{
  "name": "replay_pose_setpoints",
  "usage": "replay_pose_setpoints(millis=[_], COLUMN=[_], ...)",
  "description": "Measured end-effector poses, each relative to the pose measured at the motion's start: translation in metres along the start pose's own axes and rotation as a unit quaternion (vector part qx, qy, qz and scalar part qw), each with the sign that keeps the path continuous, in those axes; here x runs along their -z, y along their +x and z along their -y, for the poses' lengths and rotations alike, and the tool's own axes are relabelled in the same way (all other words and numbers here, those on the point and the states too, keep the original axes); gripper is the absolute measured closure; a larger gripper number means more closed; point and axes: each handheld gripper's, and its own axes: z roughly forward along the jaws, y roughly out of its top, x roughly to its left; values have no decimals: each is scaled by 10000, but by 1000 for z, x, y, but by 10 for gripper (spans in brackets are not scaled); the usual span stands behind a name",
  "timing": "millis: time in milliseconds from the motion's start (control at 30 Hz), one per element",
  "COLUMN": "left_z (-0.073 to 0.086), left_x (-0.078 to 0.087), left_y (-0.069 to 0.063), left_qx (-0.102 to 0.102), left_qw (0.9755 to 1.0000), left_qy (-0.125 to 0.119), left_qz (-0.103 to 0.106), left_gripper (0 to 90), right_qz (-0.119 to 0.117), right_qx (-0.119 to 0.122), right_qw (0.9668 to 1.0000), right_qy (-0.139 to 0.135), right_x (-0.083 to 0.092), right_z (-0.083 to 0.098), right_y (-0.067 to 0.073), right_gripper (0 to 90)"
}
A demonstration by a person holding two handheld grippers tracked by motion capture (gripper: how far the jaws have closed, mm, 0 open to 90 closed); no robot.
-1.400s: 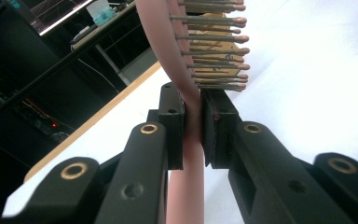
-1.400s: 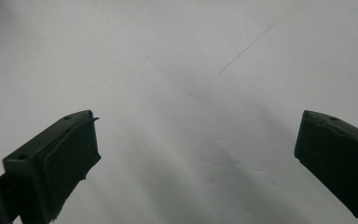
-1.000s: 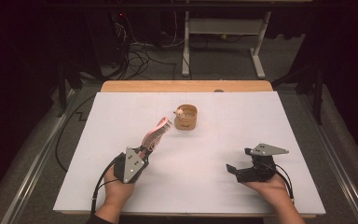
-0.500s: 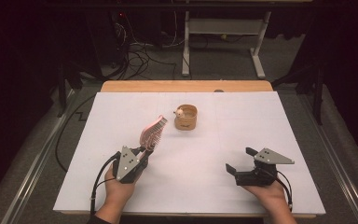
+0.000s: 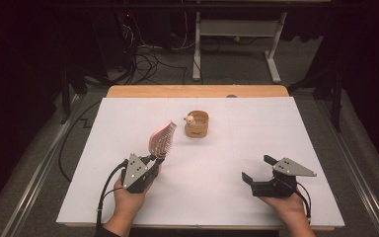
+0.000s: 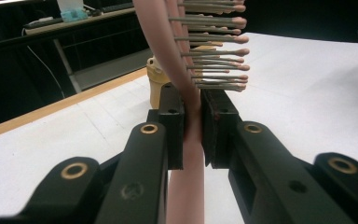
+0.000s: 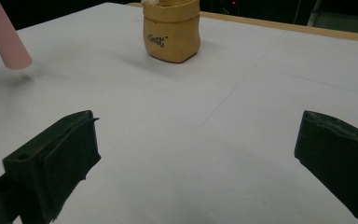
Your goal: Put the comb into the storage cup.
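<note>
While a white sheet covers most of the surface (image 5: 217,197), a strip of bare wood shows along its far edge, and the dark room beyond holds tangled cables (image 5: 148,61) and a white frame (image 5: 237,44) on grey floor. Near the far middle stands a small tan pot (image 5: 197,124). At near left, the left hand-held gripper (image 5: 150,163) points away and up, its jaws clamped on the handle of a pink brush (image 5: 161,139), whose head tilts toward the pot, well short of it. At near right, the right hand-held gripper (image 5: 257,169) sits low over the sheet, jaws wide apart and empty.
</note>
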Motion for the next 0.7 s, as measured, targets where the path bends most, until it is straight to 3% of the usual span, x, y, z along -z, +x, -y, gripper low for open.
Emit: replay_pose_setpoints(millis=[333,700], left_z=[-5,-8], left_x=[-6,-25], left_y=[-2,-6], left_qx=[57,179], left_qw=[10000,9997], left_qy=[-50,-91], left_qz=[35,104], left_gripper=[792,792], right_qz=[-20,-271], right_qx=[23,33], right_qw=[10000,9994], right_qy=[-76,-221], right_x=[-4,-21], right_z=[-4,-22], right_y=[7,29], right_gripper=[1,1])
